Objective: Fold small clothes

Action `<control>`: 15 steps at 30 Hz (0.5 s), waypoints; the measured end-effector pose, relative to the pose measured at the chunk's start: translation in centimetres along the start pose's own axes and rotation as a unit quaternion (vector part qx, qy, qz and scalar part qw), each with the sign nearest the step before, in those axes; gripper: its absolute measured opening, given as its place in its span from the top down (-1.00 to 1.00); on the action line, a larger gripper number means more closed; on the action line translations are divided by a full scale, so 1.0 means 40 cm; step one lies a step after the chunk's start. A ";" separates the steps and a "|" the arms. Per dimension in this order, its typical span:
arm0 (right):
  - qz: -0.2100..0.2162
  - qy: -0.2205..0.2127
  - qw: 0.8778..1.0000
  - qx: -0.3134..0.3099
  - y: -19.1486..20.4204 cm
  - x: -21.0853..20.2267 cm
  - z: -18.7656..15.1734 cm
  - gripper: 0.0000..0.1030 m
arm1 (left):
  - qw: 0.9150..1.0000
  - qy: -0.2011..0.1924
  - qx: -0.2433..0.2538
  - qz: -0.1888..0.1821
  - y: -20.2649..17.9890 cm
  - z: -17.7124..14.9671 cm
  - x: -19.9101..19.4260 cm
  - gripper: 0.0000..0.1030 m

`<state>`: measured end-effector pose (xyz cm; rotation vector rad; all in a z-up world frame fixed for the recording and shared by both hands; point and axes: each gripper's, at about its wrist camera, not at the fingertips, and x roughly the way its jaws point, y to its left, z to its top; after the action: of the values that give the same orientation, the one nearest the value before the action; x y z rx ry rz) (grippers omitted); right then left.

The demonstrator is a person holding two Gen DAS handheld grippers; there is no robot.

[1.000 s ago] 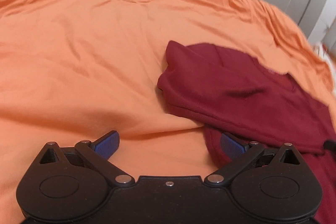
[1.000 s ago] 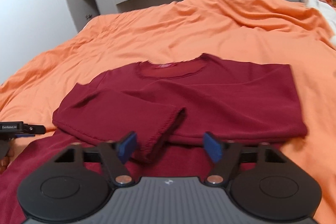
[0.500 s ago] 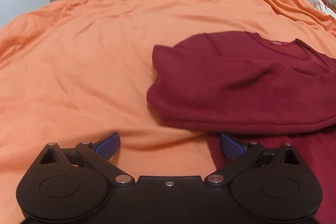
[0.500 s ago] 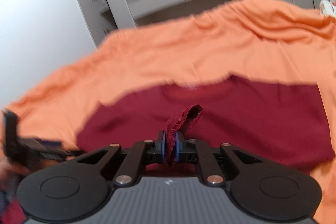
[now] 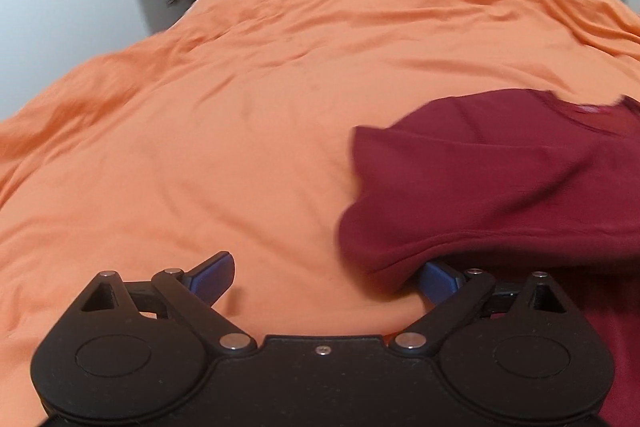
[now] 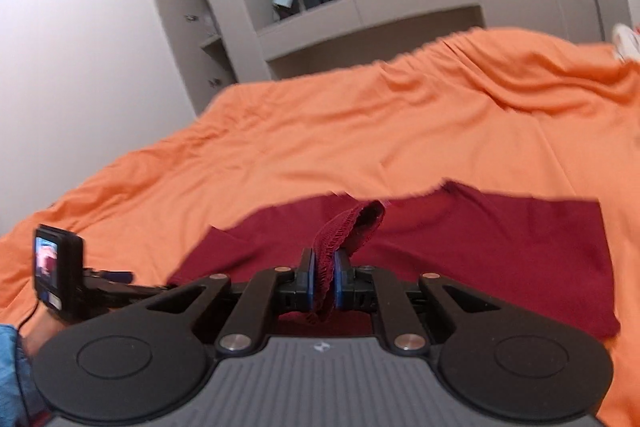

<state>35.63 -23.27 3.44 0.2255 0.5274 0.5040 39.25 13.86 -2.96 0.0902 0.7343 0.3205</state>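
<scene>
A dark red sweater (image 6: pixel 500 251) lies flat on the orange bed cover (image 6: pixel 360 147), its neckline facing away. My right gripper (image 6: pixel 323 283) is shut on the ribbed sleeve cuff (image 6: pixel 352 223), which stands up from between the blue pads. In the left wrist view the sweater (image 5: pixel 500 187) fills the right side, with a folded sleeve lying across it. My left gripper (image 5: pixel 324 277) is open low over the cover. Its left finger (image 5: pixel 212 275) is over bare cover, and its right finger (image 5: pixel 438 281) sits just under the sweater's near fold edge.
Grey shelving and cupboards (image 6: pixel 360 7) stand behind the bed, with a white wall (image 6: pixel 80 47) to the left. The left gripper's camera (image 6: pixel 56 267) and a hand with a blue sleeve (image 6: pixel 12 351) show at the left. Bare orange cover (image 5: pixel 180 147) spreads left of the sweater.
My right gripper went from open to shut on the sleeve cuff and has lifted it. The left gripper stayed open and swung, so the sweater's fold now overlaps its right finger.
</scene>
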 end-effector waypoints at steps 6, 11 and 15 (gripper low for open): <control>-0.008 0.021 1.000 0.002 -0.019 0.009 -0.027 0.79 | 0.999 0.022 -0.045 -0.006 0.042 -0.002 0.014 -0.88; -0.021 0.038 0.999 -0.008 -0.014 0.010 -0.047 0.79 | 0.998 0.006 -0.067 -0.011 0.057 -0.007 -0.002 -0.88; -0.028 0.071 0.997 -0.002 -0.020 0.027 -0.066 0.79 | 0.997 0.009 -0.070 -0.005 0.061 -0.010 -0.008 -0.88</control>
<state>35.35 -23.19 0.50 0.1710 0.6694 0.4678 38.12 16.07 -2.60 -0.0488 0.7273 0.3630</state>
